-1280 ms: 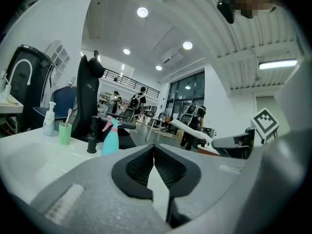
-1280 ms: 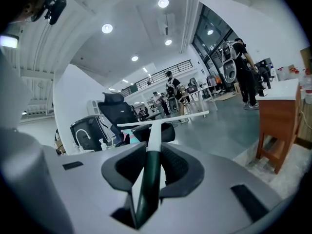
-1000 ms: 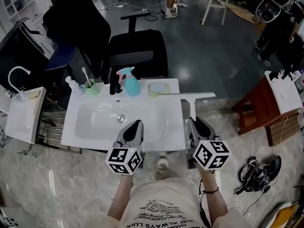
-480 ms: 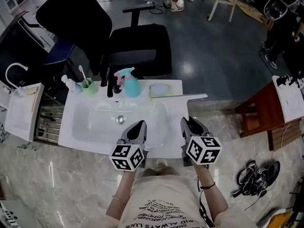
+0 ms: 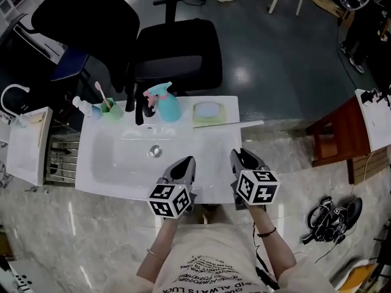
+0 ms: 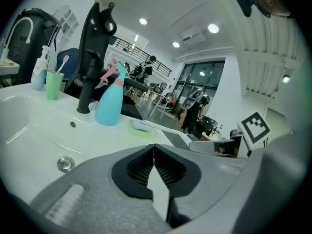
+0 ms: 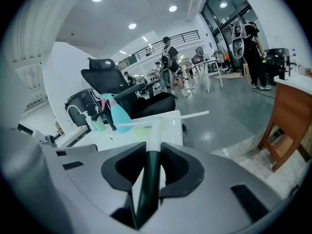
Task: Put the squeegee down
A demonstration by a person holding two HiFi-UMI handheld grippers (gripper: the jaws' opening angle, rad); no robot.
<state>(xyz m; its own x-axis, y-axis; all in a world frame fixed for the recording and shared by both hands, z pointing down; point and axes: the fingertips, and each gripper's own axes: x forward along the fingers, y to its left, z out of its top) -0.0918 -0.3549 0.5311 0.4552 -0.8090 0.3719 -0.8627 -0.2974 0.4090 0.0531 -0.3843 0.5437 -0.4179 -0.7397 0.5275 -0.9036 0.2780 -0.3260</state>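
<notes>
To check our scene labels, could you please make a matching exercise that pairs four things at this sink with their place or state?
Things:
1. squeegee
2. spray bottle
3. green cup
4. left tongs

Places or states:
A. shut, nothing between them
B. holds a toothbrush, at the back left of the sink
C. handle gripped by the right tongs
D. stands beside the black faucet

Pairs: 1-C, 2-D, 3-B, 4-A
</notes>
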